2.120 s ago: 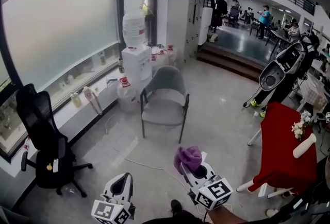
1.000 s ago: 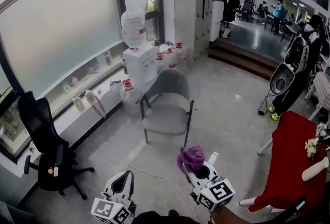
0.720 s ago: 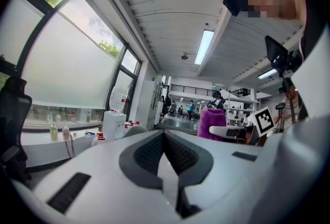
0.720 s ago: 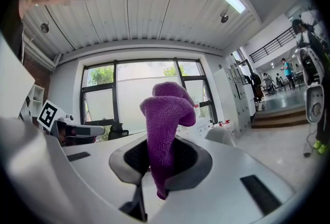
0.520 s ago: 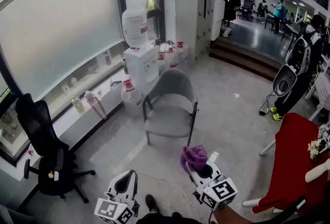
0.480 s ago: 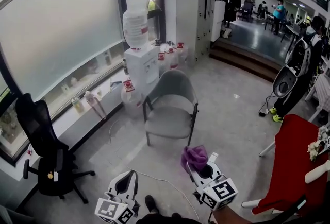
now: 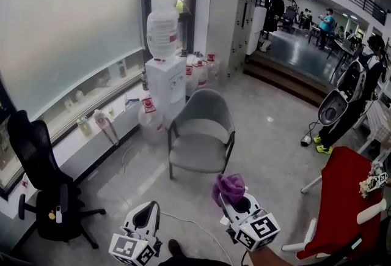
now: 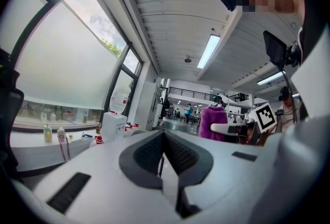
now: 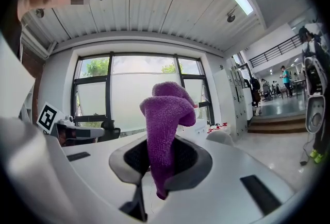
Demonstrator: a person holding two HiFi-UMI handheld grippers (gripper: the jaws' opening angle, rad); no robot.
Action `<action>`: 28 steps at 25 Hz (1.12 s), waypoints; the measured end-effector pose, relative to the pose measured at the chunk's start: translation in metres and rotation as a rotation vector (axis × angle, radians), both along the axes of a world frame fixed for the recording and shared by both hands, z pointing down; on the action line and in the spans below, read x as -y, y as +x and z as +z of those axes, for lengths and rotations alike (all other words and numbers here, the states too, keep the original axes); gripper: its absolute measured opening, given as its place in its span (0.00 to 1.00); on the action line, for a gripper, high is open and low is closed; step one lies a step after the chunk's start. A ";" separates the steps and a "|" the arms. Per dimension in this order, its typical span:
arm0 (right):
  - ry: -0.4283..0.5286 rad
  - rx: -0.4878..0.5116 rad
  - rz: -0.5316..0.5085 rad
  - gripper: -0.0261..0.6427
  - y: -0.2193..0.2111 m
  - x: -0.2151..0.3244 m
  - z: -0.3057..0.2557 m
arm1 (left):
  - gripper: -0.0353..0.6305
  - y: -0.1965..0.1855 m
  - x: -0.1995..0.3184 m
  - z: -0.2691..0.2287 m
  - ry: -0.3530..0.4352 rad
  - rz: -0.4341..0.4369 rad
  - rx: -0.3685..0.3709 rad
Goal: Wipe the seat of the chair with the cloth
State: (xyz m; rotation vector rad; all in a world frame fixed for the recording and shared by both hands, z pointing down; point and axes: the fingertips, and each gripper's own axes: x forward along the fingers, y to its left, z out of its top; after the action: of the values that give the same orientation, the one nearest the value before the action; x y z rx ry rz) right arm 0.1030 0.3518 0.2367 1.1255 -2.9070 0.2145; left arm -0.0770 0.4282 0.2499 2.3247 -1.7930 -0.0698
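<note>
Right gripper (image 7: pixel 231 198) clamps cloth (image 7: pixel 227 186) (purple)

Head view: high, facing forward and steeply down; grey padded armchair (image 7: pixel 198 136) at mid-distance. Left and right gripper views: low, close along own jaws, tilted ceilingward. Shared by all three: frosted window wall (image 7: pixel 67 32), purple fluffy cloth (image 7: pixel 227 187).

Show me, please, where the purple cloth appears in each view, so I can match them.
Head view: cloth low centre, in the right claw.
Left gripper view: right of centre, beside the marker cube.
Right gripper view: dead centre, clamped between the jaws.
Shared landmark: the water cooler, left of the cloth except in the right gripper view, where it peeks out right of it.
</note>
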 end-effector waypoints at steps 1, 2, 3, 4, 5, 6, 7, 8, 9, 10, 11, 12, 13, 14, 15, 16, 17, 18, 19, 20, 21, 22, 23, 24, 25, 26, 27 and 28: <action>0.000 -0.006 0.000 0.14 -0.005 0.003 0.000 | 0.06 -0.004 0.005 0.000 -0.001 0.002 -0.002; -0.001 -0.010 0.000 0.14 -0.008 0.006 0.000 | 0.06 -0.008 0.009 0.001 -0.002 0.005 -0.003; -0.002 -0.013 0.002 0.14 -0.012 0.010 0.000 | 0.06 -0.011 0.014 0.001 -0.003 0.007 -0.006; -0.003 -0.016 0.003 0.14 -0.015 0.013 0.000 | 0.06 -0.014 0.018 0.002 -0.003 0.011 -0.009; -0.002 -0.017 0.005 0.14 -0.018 0.016 0.000 | 0.06 -0.017 0.022 0.001 -0.003 0.015 -0.011; -0.001 -0.018 0.007 0.14 -0.022 0.019 0.000 | 0.06 -0.020 0.026 0.001 -0.003 0.019 -0.011; -0.001 -0.017 0.009 0.14 -0.026 0.022 -0.001 | 0.06 -0.023 0.030 -0.001 -0.001 0.022 -0.009; 0.000 -0.016 0.012 0.14 -0.030 0.026 -0.002 | 0.06 -0.027 0.033 -0.002 0.000 0.025 -0.007; 0.000 -0.014 0.013 0.14 -0.034 0.029 -0.003 | 0.06 -0.031 0.036 -0.003 0.003 0.027 -0.005; 0.002 -0.014 0.014 0.14 -0.038 0.031 -0.004 | 0.06 -0.035 0.039 -0.003 0.005 0.029 -0.003; 0.004 -0.015 0.015 0.14 -0.041 0.032 -0.005 | 0.06 -0.038 0.041 -0.003 0.007 0.031 -0.002; 0.006 -0.016 0.016 0.14 -0.044 0.033 -0.006 | 0.06 -0.041 0.043 -0.004 0.008 0.035 0.001; 0.009 -0.017 0.019 0.14 -0.048 0.034 -0.007 | 0.06 -0.045 0.045 -0.005 0.010 0.041 0.005; 0.011 -0.017 0.024 0.14 -0.052 0.035 -0.007 | 0.06 -0.049 0.046 -0.007 0.014 0.048 0.009; 0.012 -0.016 0.030 0.14 -0.056 0.037 -0.008 | 0.06 -0.054 0.049 -0.009 0.019 0.057 0.014; 0.013 -0.015 0.035 0.14 -0.060 0.040 -0.008 | 0.06 -0.058 0.050 -0.011 0.025 0.064 0.019; 0.015 -0.013 0.040 0.14 -0.063 0.042 -0.009 | 0.06 -0.062 0.052 -0.012 0.030 0.069 0.026; 0.020 -0.012 0.043 0.14 -0.066 0.043 -0.011 | 0.06 -0.066 0.054 -0.014 0.034 0.071 0.033; 0.025 -0.011 0.046 0.14 -0.069 0.044 -0.012 | 0.06 -0.070 0.056 -0.014 0.036 0.072 0.039; 0.030 -0.010 0.050 0.14 -0.071 0.045 -0.013 | 0.06 -0.074 0.059 -0.015 0.036 0.071 0.042; 0.033 -0.008 0.054 0.14 -0.074 0.046 -0.014 | 0.06 -0.079 0.062 -0.014 0.035 0.072 0.043; 0.034 -0.007 0.060 0.14 -0.076 0.048 -0.014 | 0.06 -0.083 0.064 -0.014 0.034 0.075 0.043; 0.036 -0.005 0.067 0.14 -0.079 0.049 -0.014 | 0.06 -0.087 0.066 -0.014 0.033 0.080 0.043; 0.038 -0.003 0.075 0.14 -0.081 0.049 -0.014 | 0.06 -0.090 0.067 -0.014 0.034 0.086 0.045; 0.041 -0.002 0.082 0.14 -0.083 0.050 -0.014 | 0.06 -0.094 0.069 -0.013 0.034 0.093 0.050; 0.042 -0.003 0.091 0.14 -0.085 0.051 -0.013 | 0.06 -0.097 0.070 -0.013 0.035 0.099 0.054; 0.039 -0.005 0.098 0.14 -0.086 0.052 -0.013 | 0.06 -0.099 0.072 -0.013 0.037 0.104 0.055; 0.034 -0.007 0.104 0.14 -0.086 0.053 -0.013 | 0.06 -0.100 0.074 -0.014 0.040 0.109 0.053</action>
State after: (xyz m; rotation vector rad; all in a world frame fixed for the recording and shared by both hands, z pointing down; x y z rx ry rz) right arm 0.0171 0.2993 0.2240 1.2812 -2.8594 0.1630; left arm -0.1774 0.3543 0.2363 2.4694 -1.7001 -0.0285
